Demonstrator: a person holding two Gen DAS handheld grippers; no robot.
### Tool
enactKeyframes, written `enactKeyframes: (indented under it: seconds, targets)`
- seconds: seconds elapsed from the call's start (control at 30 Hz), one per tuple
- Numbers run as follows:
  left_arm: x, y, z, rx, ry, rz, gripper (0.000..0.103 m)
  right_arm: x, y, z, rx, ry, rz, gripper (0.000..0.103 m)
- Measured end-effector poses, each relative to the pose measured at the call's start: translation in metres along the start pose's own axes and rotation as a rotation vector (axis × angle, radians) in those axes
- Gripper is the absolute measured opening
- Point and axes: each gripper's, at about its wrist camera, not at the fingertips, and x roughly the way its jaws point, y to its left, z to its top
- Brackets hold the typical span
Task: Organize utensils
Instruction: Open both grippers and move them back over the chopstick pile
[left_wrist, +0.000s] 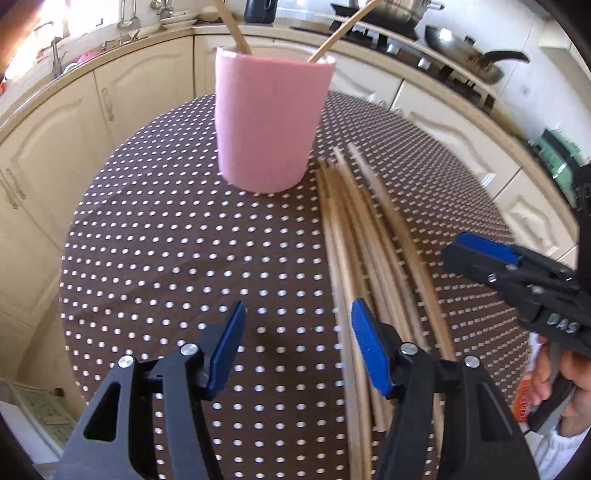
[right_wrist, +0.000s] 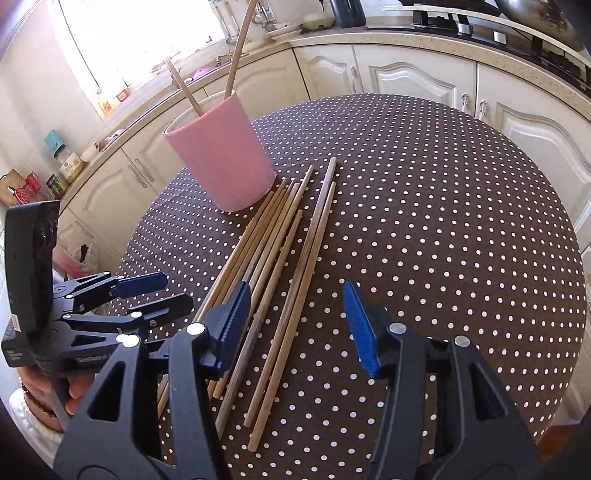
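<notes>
A pink cup (left_wrist: 269, 122) stands on the round dotted table (left_wrist: 166, 240) with two wooden chopsticks in it; it also shows in the right wrist view (right_wrist: 221, 155). Several loose wooden chopsticks (left_wrist: 369, 236) lie in a bundle to the right of the cup, also seen in the right wrist view (right_wrist: 280, 258). My left gripper (left_wrist: 299, 343) is open and empty, low over the table just left of the bundle's near ends. My right gripper (right_wrist: 295, 325) is open and empty, above the near part of the bundle. The right gripper also shows in the left wrist view (left_wrist: 517, 273), and the left gripper in the right wrist view (right_wrist: 147, 291).
Cream kitchen cabinets (right_wrist: 406, 77) curve around behind the table. A stove with a frying pan (left_wrist: 469, 55) and a pot is at the back right. A sink and a bright window (right_wrist: 147, 37) are at the back left. Jars (right_wrist: 66, 162) stand on the left counter.
</notes>
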Motion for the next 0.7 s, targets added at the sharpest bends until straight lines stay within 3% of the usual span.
enactKeyframes:
  seconds: [0.23, 0.43, 0.57, 0.7]
  targets:
    - [0.013, -0.02, 0.01, 0.052, 0.028, 0.06, 0.059, 0.002, 0.001, 0.006, -0.01, 0.011, -0.018, 0.052]
    - [0.027, -0.045, 0.033, 0.078, 0.049, 0.129, 0.059, 0.013, 0.0, 0.018, -0.022, 0.085, -0.061, 0.052]
    - [0.03, -0.049, 0.044, 0.059, 0.047, 0.125, 0.044, 0.023, 0.003, 0.027, -0.032, 0.158, -0.085, 0.052]
    - [0.031, -0.038, 0.046, 0.049, 0.046, 0.113, 0.042, 0.035, 0.005, 0.035, -0.022, 0.207, -0.104, 0.045]
